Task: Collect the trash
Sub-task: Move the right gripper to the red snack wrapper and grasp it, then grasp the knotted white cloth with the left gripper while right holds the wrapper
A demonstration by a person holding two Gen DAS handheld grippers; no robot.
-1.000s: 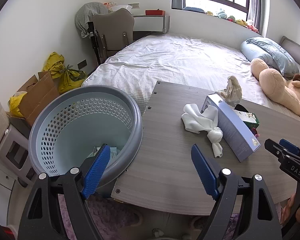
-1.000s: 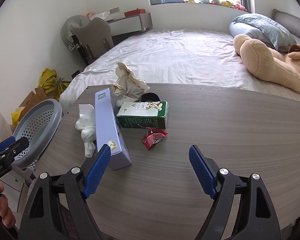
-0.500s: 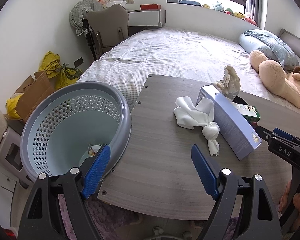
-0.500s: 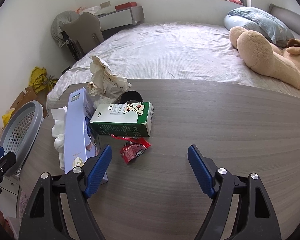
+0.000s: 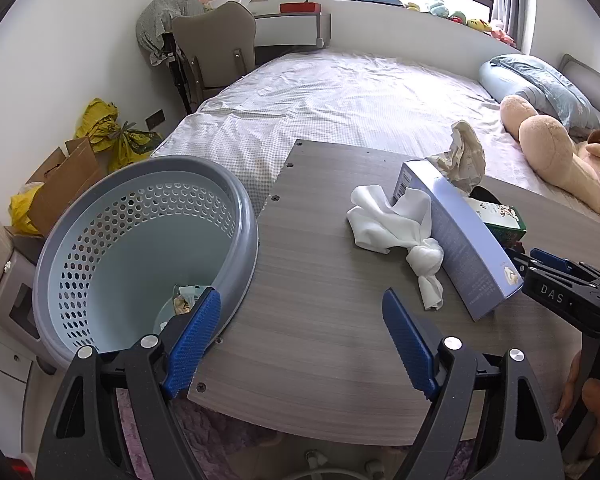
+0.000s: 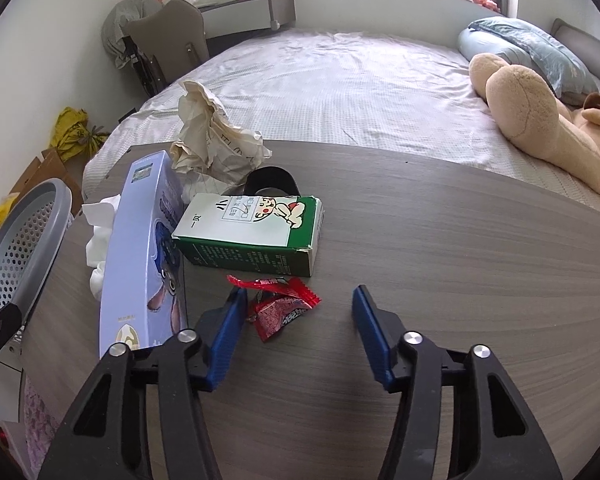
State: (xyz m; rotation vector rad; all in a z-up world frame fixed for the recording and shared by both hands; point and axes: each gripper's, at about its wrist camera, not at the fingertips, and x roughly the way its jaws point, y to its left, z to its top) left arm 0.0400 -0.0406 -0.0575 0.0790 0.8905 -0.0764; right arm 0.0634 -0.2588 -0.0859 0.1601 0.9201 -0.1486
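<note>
Right gripper (image 6: 298,312): blue-padded fingers spread, nothing between the pads as yet. It sits low over the grey wood-grain table (image 6: 460,240). The crumpled red foil snack wrapper (image 6: 279,307) lies flat on the table inside the opening, offset toward the left pad; whether it touches that pad cannot be told. From the tongs it sits at 12 o'clock, slightly to 11.

Wrapper's long axis: roughly 10 to 4 o'clock in the right wrist view, oblique to the line on which the fingers would close. Judgement: closing would crumple it across its width, which suits thin foil, provided the tips are low enough to catch it and not skate over.

Just beyond the wrapper, at 12 o'clock: green-and-white milk carton lying on its side (image 6: 252,236). At 10 o'clock: tall lilac cardboard box (image 6: 144,248), near the left finger. Judgement: that finger has little room on that side.

Left gripper (image 5: 300,336): fingers spread, empty, hovering above the table's near edge. Grey perforated plastic basket (image 5: 236,184) at its 10 o'clock, with some scraps at the bottom. Knotted white cloth (image 5: 400,232) at its 1 o'clock, apart from the pads.

Right gripper is far nearer the wrapper; the left is nearer the basket.
</note>
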